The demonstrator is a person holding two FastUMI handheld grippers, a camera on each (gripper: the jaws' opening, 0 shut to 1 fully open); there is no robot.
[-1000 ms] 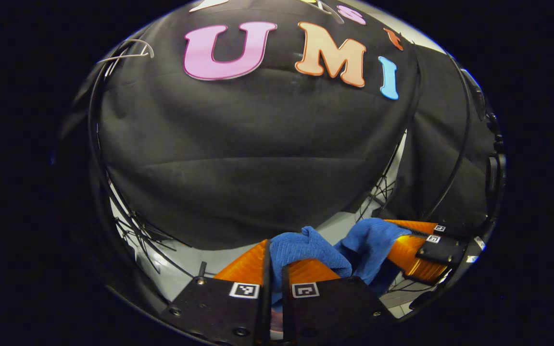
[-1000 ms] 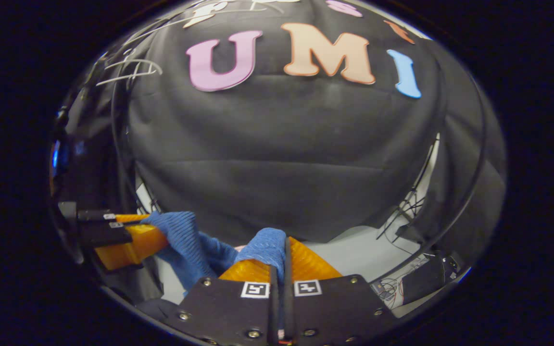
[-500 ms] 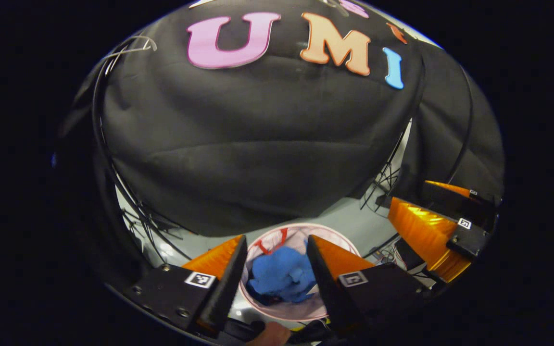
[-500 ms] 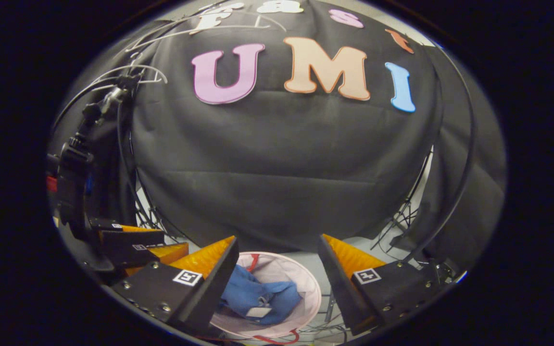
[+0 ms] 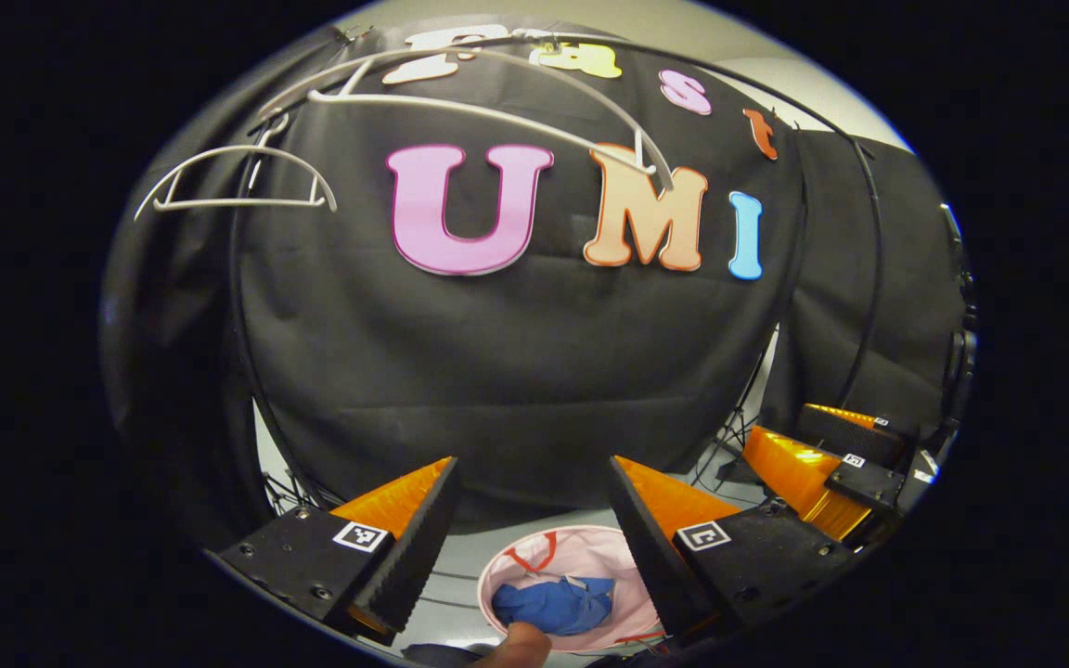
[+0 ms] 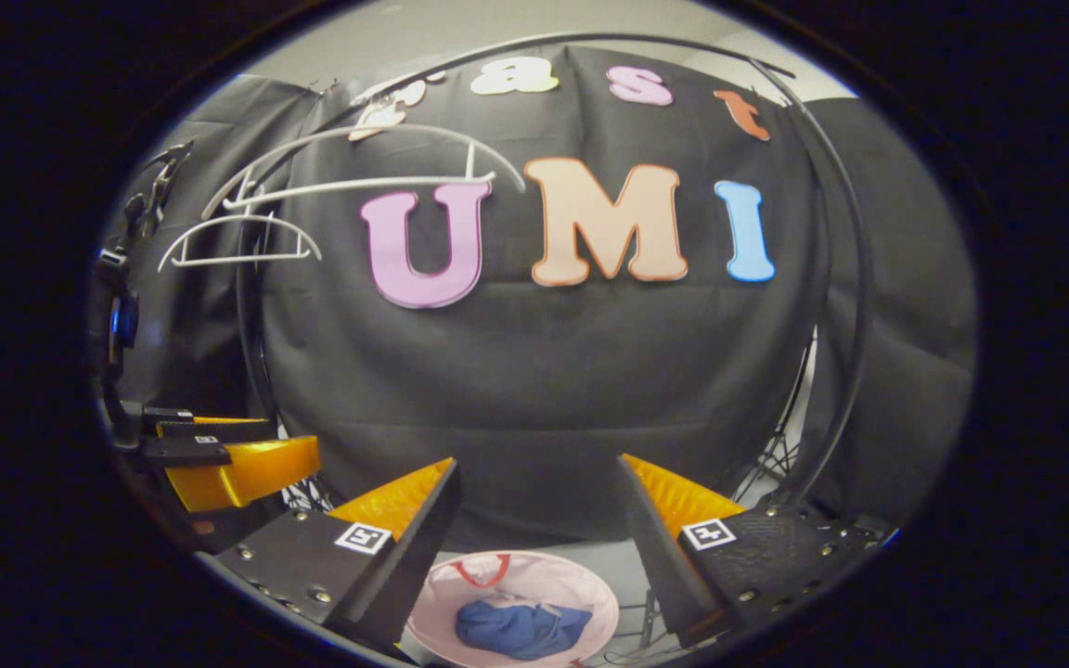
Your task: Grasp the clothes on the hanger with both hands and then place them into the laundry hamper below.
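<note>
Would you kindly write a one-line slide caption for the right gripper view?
Right gripper open above the pink laundry hamper holding the blue garment, bare hangers overhead.

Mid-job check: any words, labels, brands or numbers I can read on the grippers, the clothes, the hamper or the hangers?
Left gripper, right gripper: no words; only square black-and-white code markers, not readable text.
Blue clothes: any label is too small to read.
Laundry hamper: no print visible.
Hangers: no print visible.
</note>
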